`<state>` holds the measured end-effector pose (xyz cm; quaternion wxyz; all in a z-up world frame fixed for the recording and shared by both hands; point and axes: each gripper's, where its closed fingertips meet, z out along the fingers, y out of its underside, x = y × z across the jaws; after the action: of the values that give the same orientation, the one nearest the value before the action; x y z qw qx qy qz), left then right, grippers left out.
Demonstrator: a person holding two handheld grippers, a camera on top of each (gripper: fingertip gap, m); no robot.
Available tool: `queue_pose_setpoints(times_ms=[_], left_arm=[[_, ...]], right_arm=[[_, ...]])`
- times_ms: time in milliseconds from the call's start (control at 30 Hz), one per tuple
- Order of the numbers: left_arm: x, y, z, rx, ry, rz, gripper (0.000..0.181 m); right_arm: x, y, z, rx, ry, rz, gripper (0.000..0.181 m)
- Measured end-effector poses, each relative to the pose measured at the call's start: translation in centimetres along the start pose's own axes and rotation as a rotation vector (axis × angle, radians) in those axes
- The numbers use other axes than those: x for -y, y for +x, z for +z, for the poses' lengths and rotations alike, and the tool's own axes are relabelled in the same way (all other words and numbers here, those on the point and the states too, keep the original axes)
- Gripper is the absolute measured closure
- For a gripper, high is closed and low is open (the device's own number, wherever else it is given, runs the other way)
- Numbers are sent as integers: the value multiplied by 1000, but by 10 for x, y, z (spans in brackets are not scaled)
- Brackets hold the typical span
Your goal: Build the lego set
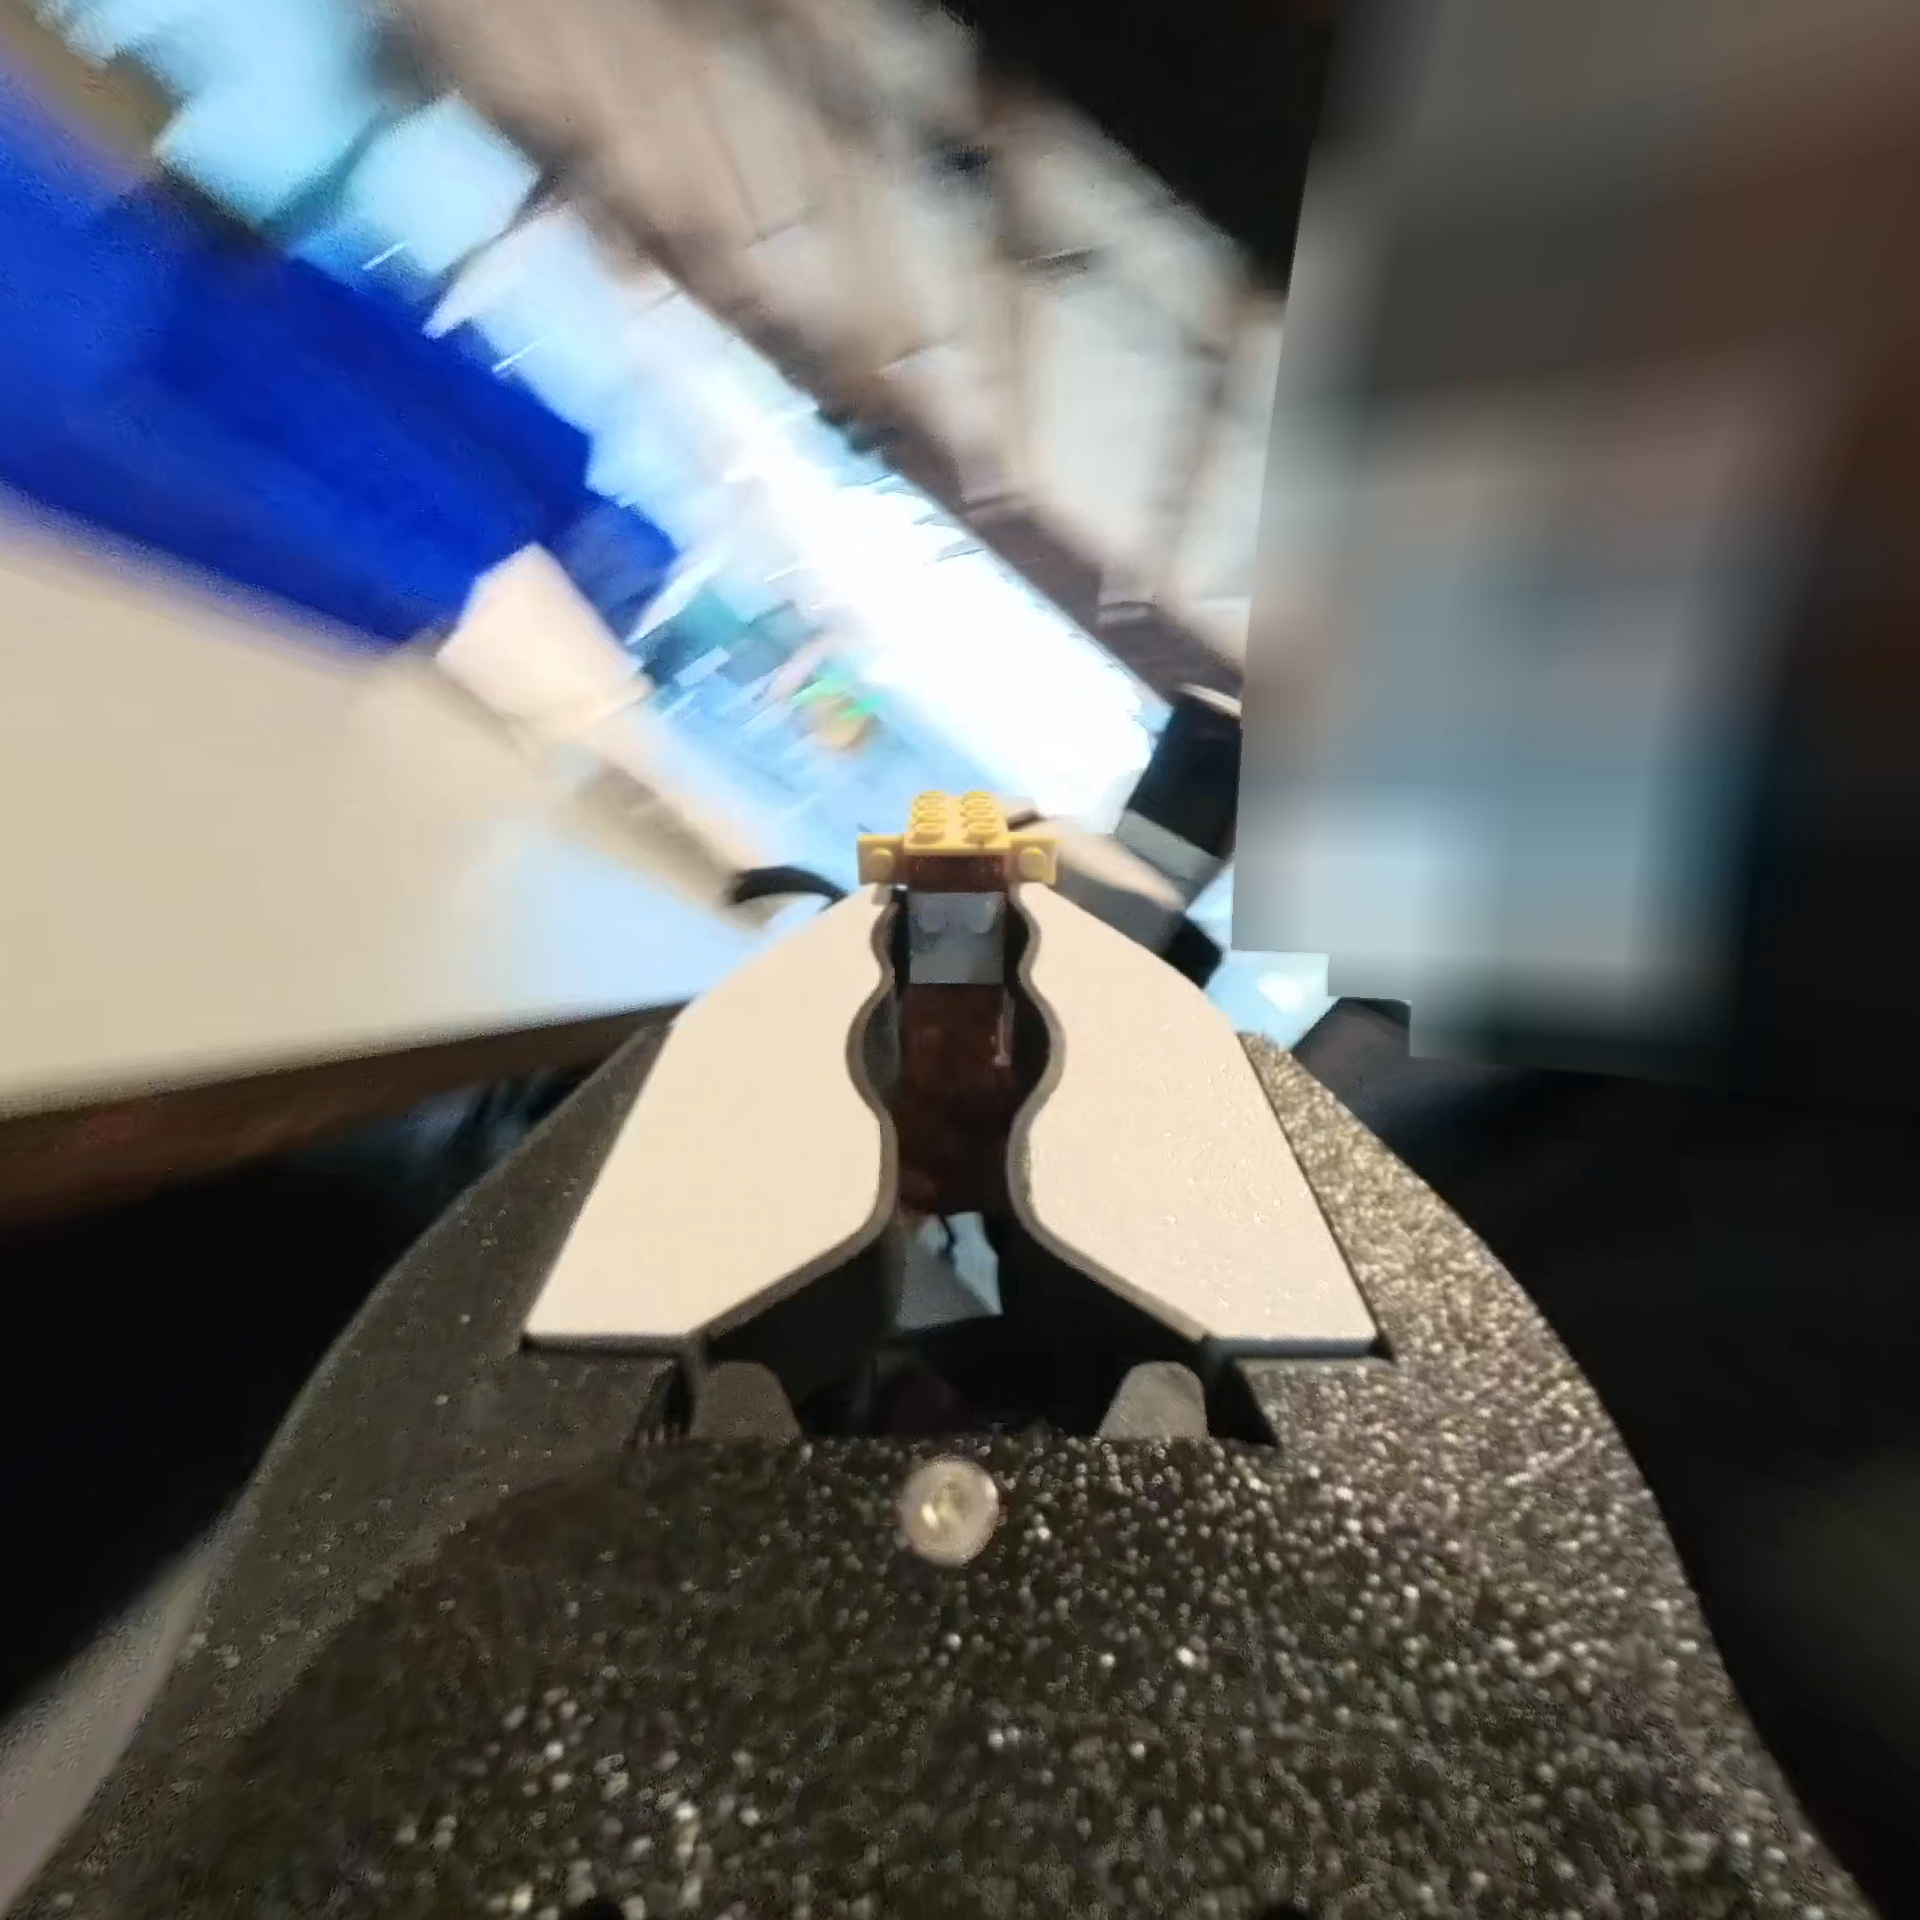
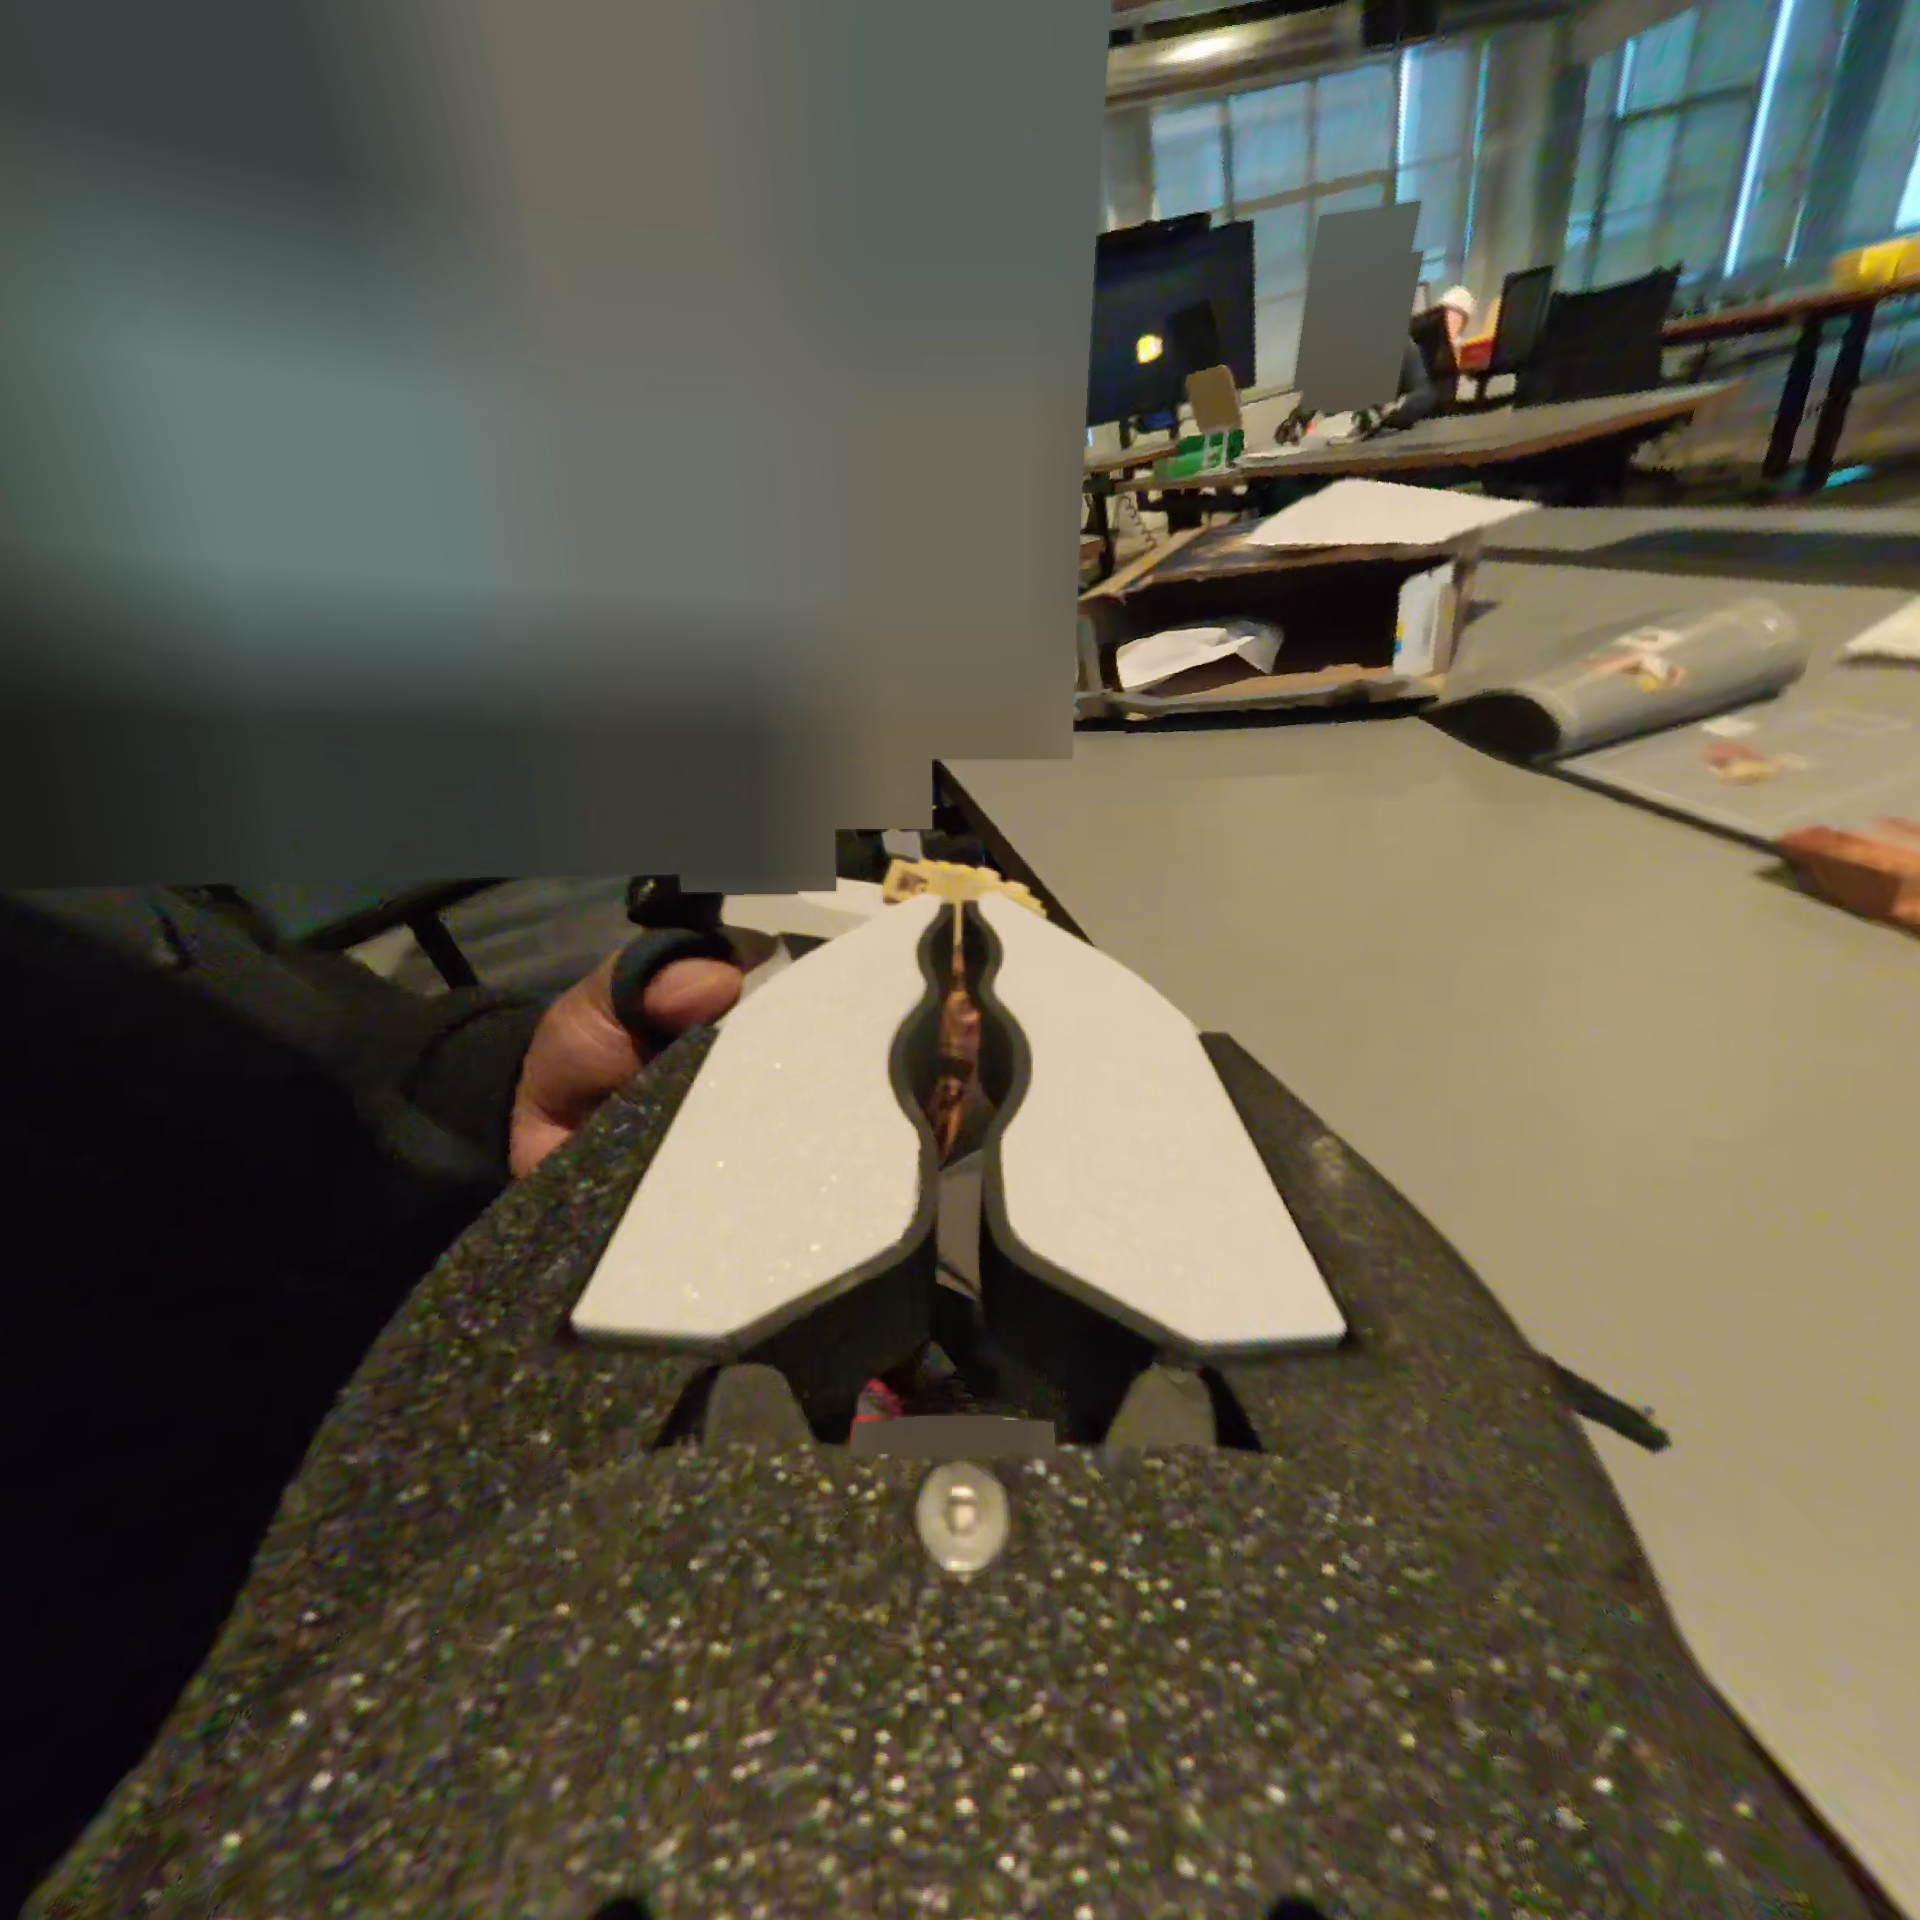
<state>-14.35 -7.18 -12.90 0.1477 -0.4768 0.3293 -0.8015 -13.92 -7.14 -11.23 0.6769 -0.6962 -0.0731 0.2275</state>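
In the left wrist view your left gripper [image 1: 957, 894] is clamped on a small lego build [image 1: 957, 956], brown and grey with a tan plate on top, dead centre against a smeared background. In the right wrist view your right gripper [image 2: 961, 914] pinches a thin tan lego piece [image 2: 954, 881] at its tips, centre frame, with the grey table [image 2: 1351, 1039] on the right and a hand [image 2: 613, 1049] at the left.

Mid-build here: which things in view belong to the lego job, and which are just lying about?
Job:
- brown-and-tan lego piece, clamped in left hand-held gripper
- tan plate, pinched in right hand-held gripper
- open instruction booklet

Lying about:
- cardboard box
- monitor
- office chairs
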Motion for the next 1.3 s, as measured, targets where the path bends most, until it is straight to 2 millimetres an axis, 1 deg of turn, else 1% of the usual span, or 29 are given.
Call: queue_pose_setpoints(times_ms=[67, 133, 233, 333, 467, 533, 633, 733, 800, 867, 967, 1033, 1133, 1233, 1300], left_arm=[[5, -12, -1, 62, 11, -94, 165], [5, -20, -1, 103, -2, -146, 165], [5, -28, -3, 137, -16, -146, 165], [4, -31, -1, 142, -38, -157, 165], [4, -31, 3, 145, -89, -136, 165], [8, -32, 4, 176, -149, -39, 165], [26, -31, 8, 206, -255, 201, 165], [44, -41, 14, 240, -351, 346, 165], [54, -46, 20, 224, -382, 352, 165], [60, -55, 25, 221, -422, 333, 165], [73, -72, 29, 246, -472, 409, 165], [86, -81, 32, 251, -465, 452, 165], [99, -91, 38, 213, -412, 399, 165], [111, -109, 42, 202, -367, 373, 165], [117, -121, 44, 203, -366, 391, 165]], right_arm=[[-2, 10, -3, -10, 12, 79, 178], [-5, 18, -4, -33, 3, 89, 178], [-7, 19, -2, -30, -14, 75, 178], [-10, 21, 1, -30, -34, 60, 177], [-9, 33, 4, -56, -46, 39, 177], [-5, 43, 3, -85, -44, 9, 175], [2, 57, 4, -121, -61, -49, 172], [8, 71, 8, -140, -86, -93, 169], [9, 80, 13, -143, -112, -122, 167], [10, 89, 18, -142, -143, -153, 166], [11, 104, 25, -154, -176, -200, 166], [12, 115, 30, -156, -185, -204, 166], [14, 131, 40, -144, -186, -175, 165], [16, 146, 53, -126, -193, -128, 163], [17, 155, 63, -108, -204, -106, 161]])
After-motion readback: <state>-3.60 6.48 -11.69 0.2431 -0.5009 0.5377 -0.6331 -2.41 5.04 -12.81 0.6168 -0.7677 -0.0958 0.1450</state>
